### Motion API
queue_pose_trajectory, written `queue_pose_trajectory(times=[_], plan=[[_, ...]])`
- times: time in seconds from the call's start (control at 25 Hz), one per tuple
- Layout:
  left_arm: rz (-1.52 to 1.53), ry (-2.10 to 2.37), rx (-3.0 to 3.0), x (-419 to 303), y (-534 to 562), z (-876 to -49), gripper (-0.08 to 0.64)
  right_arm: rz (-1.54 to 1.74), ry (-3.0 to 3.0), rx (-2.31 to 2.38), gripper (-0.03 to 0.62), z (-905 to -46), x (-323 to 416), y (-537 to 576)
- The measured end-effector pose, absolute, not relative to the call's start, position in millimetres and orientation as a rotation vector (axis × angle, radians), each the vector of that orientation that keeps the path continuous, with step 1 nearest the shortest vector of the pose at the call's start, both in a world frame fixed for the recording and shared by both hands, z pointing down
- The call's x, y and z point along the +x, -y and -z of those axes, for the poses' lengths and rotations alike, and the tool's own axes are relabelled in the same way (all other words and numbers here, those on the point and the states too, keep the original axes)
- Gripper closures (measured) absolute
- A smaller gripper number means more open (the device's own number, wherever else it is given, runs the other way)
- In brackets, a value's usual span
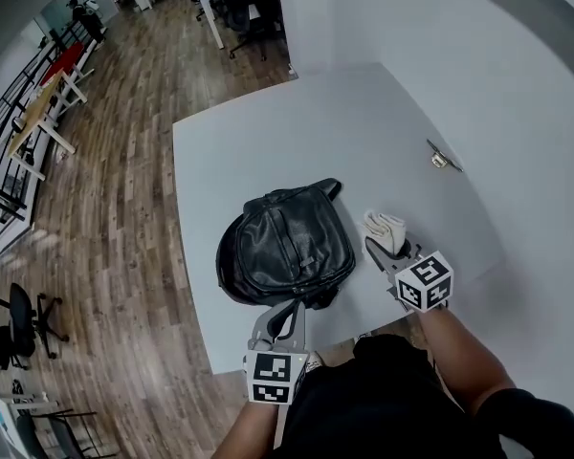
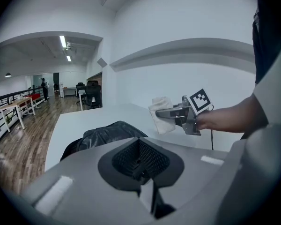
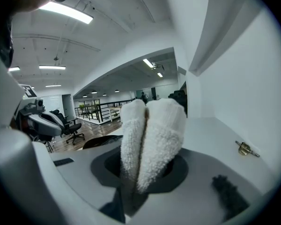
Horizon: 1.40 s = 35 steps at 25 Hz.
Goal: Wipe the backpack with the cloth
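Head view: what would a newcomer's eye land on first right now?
The black backpack lying on the near half of the white table stands out first. Next comes the folded white cloth clamped in the right gripper, held just right of the backpack. The left gripper hangs empty at its near edge.

Backpack [image 1: 285,242] at near edge, open tabletop [image 1: 297,142] beyond it, small metal piece [image 1: 442,157] far right
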<state>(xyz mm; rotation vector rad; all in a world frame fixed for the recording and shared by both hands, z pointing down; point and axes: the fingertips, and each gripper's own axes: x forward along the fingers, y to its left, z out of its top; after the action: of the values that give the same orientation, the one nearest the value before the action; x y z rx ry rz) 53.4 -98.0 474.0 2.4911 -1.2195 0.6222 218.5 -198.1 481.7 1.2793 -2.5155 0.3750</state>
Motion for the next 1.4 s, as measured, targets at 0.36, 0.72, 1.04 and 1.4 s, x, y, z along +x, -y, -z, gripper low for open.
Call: queue_pose_trajectory(times=[0.36,0.72,1.04,1.4], plan=[[-0.71,1.291,2.378,74.1,129.0,-484.5,0.552,-0.384,2.518,1.169,0.508,-520.8,230.4,281.2],[-0.747,1.361,2.252,78.4,138.7,-505.1,0.552,-0.4,2.516,1.063,0.508,-570.6,217.5,347.3],[-0.758,1.39,2.204,86.7,149.7,-515.8,0.552,-0.412,2.544,0.983,0.506,-589.5,196.9,380.5],[-0.741,1.411,2.171,96.9,152.4,-520.6,0.552,-0.417,2.559,0.924,0.506,-598.2,188.4,390.8]])
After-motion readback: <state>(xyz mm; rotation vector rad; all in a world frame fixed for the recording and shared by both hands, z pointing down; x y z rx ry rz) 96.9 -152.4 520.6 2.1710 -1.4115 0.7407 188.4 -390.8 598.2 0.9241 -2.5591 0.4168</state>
